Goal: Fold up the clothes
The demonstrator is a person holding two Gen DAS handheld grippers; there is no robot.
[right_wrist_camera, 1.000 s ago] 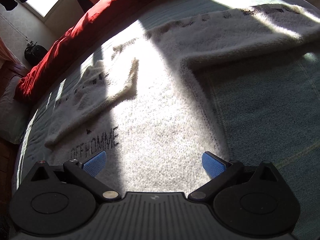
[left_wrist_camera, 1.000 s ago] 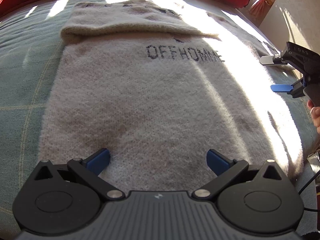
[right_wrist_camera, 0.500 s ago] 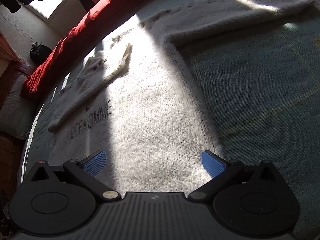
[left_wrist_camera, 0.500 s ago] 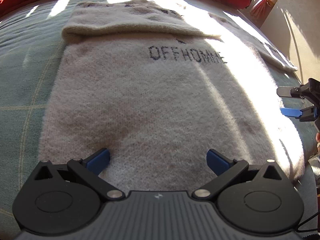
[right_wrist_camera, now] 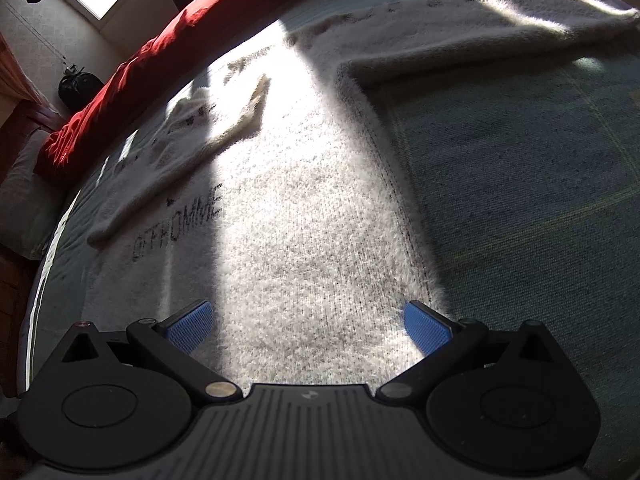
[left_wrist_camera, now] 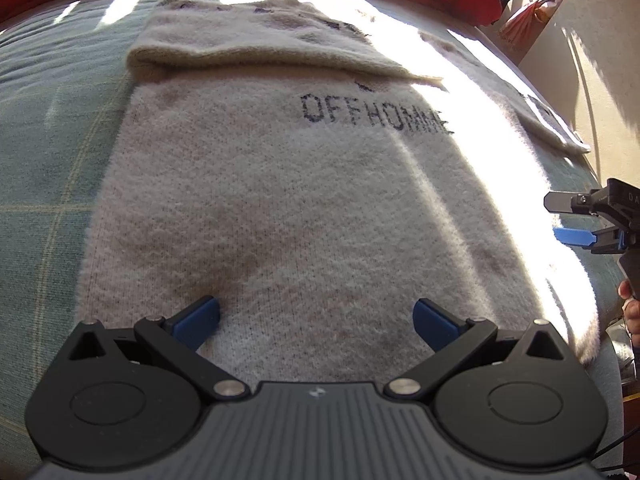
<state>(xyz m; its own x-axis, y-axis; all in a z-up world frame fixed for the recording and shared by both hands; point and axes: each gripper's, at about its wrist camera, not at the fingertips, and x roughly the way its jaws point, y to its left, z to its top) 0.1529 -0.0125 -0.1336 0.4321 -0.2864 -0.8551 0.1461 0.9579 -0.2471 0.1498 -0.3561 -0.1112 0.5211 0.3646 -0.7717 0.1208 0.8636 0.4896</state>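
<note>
1. Cream fuzzy sweater [left_wrist_camera: 288, 208]: flat on green bed cover [left_wrist_camera: 44, 168], one sleeve [left_wrist_camera: 256, 52] folded across chest, other sleeve [right_wrist_camera: 480, 28] outstretched.
2. Left tool [left_wrist_camera: 316, 322]: spread, empty, at hem.
3. Right tool [right_wrist_camera: 308, 326]: spread, empty, over hem corner.
4. Remaining: second sleeve, body folds.

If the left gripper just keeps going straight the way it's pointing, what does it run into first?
Probably the sweater. The left gripper is open, low over the hem, aimed along the body toward the folded sleeve; height above the knit is unclear.
</note>
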